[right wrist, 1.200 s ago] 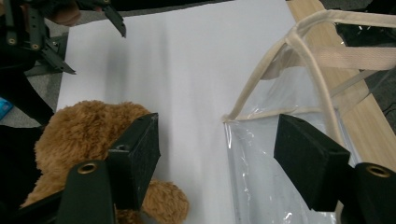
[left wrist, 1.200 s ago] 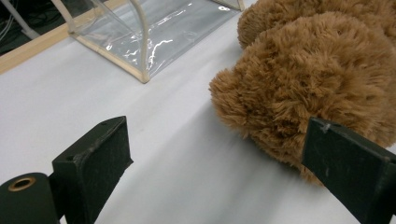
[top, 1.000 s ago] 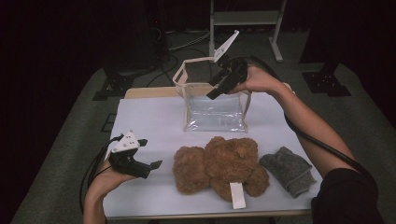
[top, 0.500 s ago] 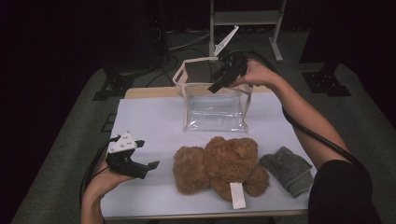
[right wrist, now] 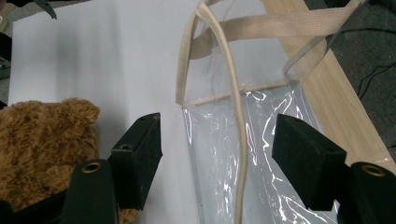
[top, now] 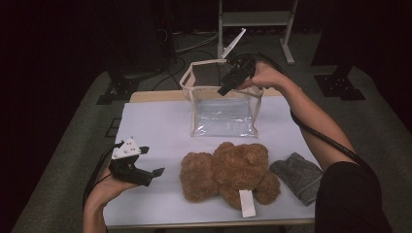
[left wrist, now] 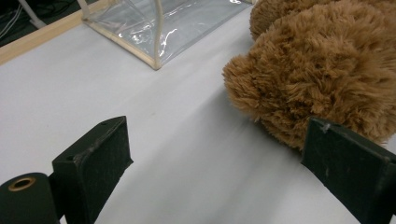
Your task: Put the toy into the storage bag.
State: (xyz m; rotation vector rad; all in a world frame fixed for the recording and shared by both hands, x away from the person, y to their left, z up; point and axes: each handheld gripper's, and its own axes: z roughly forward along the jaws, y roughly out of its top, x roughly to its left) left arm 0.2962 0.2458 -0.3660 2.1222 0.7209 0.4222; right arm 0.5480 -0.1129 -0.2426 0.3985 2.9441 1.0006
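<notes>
Your right tool (top: pixel 224 90) hangs over the open mouth of the clear bag (top: pixel 224 116), which stands upright at the far side of the desk (top: pixel 155 126); its jaws are spread wide to either side of the bag's cream-trimmed rim (right wrist: pixel 236 112) without pressing on it. Your left tool (top: pixel 150 174) rests low at the near left of the desk, released and grasping nothing. The brown teddy bear (top: pixel 228 170) lies just beside it, and a grey cloth (top: pixel 297 175) sits to the bear's right.
</notes>
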